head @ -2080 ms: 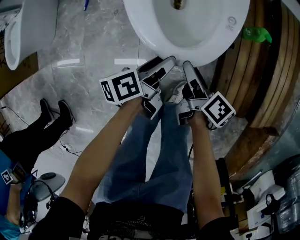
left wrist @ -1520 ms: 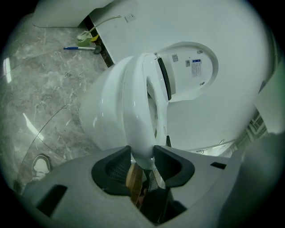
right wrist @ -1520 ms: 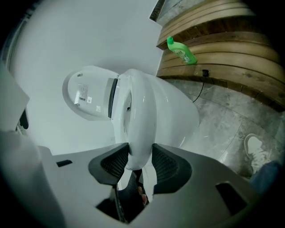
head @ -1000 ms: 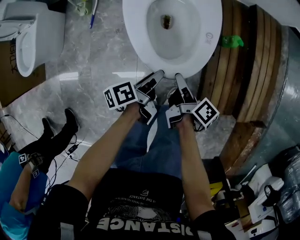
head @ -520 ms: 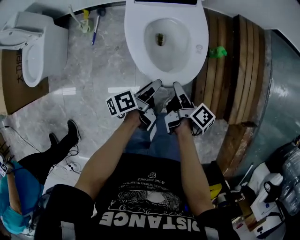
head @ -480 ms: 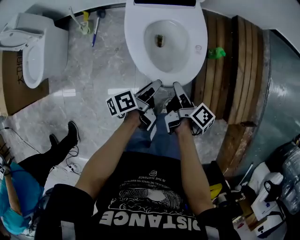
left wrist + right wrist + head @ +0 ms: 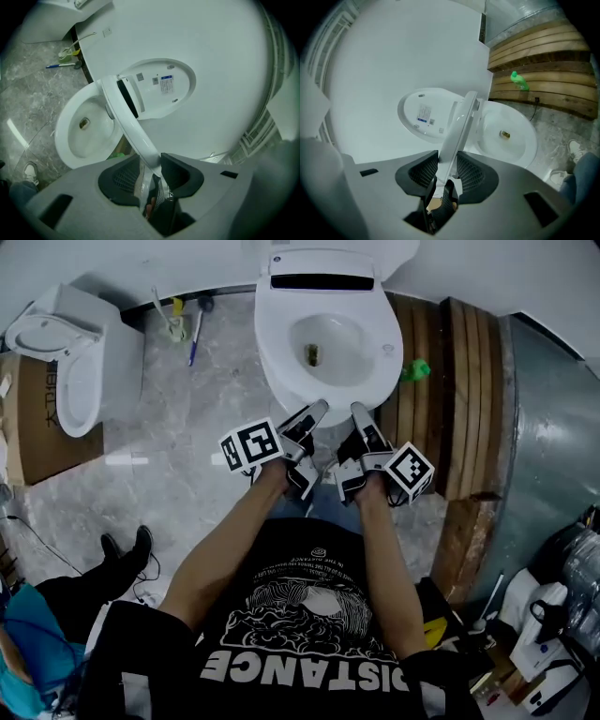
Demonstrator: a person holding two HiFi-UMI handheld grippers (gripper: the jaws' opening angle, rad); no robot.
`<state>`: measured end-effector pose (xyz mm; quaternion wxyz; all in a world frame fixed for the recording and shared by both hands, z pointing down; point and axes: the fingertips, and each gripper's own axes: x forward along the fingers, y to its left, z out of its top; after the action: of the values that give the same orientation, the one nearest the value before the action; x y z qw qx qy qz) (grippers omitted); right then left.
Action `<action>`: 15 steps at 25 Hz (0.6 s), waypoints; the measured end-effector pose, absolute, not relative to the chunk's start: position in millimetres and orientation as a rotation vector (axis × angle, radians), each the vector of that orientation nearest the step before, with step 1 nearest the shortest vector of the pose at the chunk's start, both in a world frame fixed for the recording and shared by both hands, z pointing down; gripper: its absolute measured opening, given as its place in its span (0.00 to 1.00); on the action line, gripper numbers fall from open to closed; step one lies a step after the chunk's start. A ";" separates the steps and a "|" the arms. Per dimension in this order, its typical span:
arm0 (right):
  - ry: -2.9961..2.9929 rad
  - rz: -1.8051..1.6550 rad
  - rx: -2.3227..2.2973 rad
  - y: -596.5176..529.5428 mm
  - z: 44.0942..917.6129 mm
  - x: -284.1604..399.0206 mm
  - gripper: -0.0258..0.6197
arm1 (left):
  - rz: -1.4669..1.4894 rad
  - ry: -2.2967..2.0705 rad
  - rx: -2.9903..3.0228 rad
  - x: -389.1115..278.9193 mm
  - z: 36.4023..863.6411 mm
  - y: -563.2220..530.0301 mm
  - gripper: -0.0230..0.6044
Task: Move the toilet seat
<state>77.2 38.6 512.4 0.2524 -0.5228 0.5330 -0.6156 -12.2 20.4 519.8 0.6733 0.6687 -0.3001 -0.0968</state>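
Observation:
The white toilet seat [image 7: 330, 401] is lifted off the bowl [image 7: 328, 343] and held by its front rim. In the left gripper view the seat [image 7: 126, 122] runs edge-on between the upright lid [image 7: 159, 89] and the bowl [image 7: 84, 126]. My left gripper [image 7: 152, 168] is shut on its near end. The right gripper view shows the seat [image 7: 459, 126] the same way, with my right gripper [image 7: 446, 171] shut on it. In the head view the left gripper [image 7: 314, 416] and right gripper [image 7: 360, 416] sit side by side at the seat's front.
A second white toilet [image 7: 66, 362] stands at the left on a cardboard box. Curved wooden slats [image 7: 459, 399] and a metal wall [image 7: 553, 446] lie to the right, with a green bottle [image 7: 412, 371] between. A brush and pen [image 7: 195, 329] lie on the marble floor. Another person's shoes [image 7: 122, 554] show at lower left.
The head view has drawn back, so the whole toilet and its lid hinge now show. Both grippers have stayed together at the seat's front edge, keeping hold of it.

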 end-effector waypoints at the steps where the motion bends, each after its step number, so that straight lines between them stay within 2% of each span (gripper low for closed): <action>1: 1.456 -1.656 -1.404 34.4 503.8 76.0 0.24 | -0.220 -0.673 1.521 -12.3 512.4 17.6 0.27; 15: 1.583 -1.499 -1.334 -16.3 432.6 84.5 0.22 | -0.258 -0.665 1.685 -7.9 438.6 -34.5 0.27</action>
<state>84.5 -16.3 432.6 0.2889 -0.4997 0.5930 -0.5614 -7.9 -34.5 438.6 0.6100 0.7297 -0.2879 -0.1119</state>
